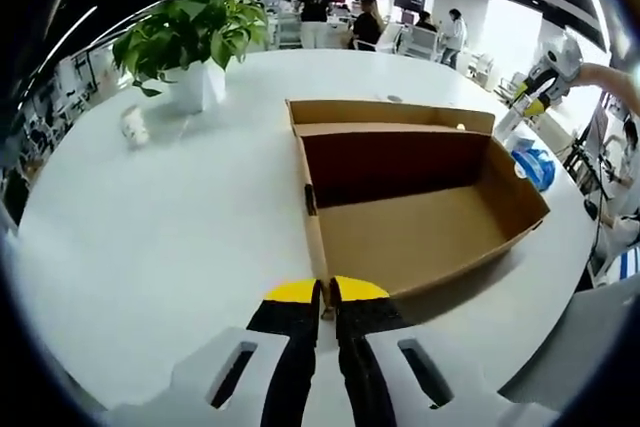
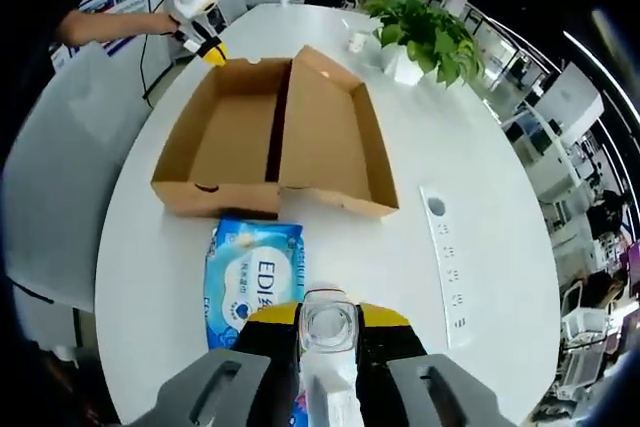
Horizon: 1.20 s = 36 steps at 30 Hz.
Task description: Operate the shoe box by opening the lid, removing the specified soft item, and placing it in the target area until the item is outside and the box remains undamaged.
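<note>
While lying open on the white table (image 1: 150, 247): shoe box (image 1: 420, 237) with lid (image 2: 335, 142) folded back, nothing inside.
Blue wipes pack (image 2: 250, 282) flat on table just beside box; left gripper (image 1: 327, 297) jaws together at box's near corner, holding nothing; right gripper (image 2: 328, 322) clamped on clear bottle (image 2: 328, 325); potted plant (image 1: 190, 42) well apart.

White table (image 1: 150, 247), office desks behind

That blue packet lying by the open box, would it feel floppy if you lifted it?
Probably. The blue packet looks like a soft film pack of wipes, so it would likely sag and bend. Its glossy wrap may be slippery. Lying flat on the table, it shouldn't roll.
</note>
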Motion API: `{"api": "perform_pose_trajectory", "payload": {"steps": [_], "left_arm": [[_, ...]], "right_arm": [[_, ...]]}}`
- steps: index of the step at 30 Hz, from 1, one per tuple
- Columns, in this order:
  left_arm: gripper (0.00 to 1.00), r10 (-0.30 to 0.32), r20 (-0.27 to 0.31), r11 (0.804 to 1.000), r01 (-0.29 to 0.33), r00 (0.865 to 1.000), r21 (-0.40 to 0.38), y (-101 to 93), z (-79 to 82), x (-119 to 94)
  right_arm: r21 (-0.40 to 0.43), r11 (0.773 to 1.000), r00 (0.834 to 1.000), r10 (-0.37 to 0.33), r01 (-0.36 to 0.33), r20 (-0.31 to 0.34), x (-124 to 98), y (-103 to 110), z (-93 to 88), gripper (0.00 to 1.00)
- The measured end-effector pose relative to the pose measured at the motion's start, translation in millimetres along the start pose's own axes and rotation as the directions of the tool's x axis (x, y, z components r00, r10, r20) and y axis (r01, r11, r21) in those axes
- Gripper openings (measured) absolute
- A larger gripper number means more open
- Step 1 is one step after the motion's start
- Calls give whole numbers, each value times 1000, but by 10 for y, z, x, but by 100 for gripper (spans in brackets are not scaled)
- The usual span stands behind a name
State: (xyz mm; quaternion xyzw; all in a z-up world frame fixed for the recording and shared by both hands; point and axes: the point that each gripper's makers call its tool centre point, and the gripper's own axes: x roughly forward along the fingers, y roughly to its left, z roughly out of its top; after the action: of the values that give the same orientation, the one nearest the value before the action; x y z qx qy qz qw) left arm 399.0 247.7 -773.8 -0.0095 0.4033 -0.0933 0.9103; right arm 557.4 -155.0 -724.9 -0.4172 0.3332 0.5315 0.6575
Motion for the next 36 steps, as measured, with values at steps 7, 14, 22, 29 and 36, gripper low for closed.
{"api": "perform_pose_trajectory", "payload": {"steps": [7, 14, 22, 29, 36], "left_arm": [[3, -3, 2, 1000, 3, 1000, 1, 19, 3, 19], [3, -7, 8, 1000, 7, 1000, -5, 1, -2, 11], [3, -13, 12, 1000, 13, 1000, -10, 3, -3, 13], [3, -15, 14, 1000, 15, 1000, -15, -2, -4, 10], [3, -16, 14, 1000, 17, 1000, -19, 3, -3, 12]], "right_arm": [[13, 1000, 1000, -7, 7, -31, 150, 16, -57, 16], [-2, 1000, 998, -1, 1, -65, 244, 24, -131, 17], [-34, 999, 995, 7, -10, -102, 346, 53, -169, 17], [-33, 999, 993, 19, -23, -113, 396, 28, -194, 17], [-34, 999, 994, 27, -30, -107, 428, -8, -145, 17]]}}
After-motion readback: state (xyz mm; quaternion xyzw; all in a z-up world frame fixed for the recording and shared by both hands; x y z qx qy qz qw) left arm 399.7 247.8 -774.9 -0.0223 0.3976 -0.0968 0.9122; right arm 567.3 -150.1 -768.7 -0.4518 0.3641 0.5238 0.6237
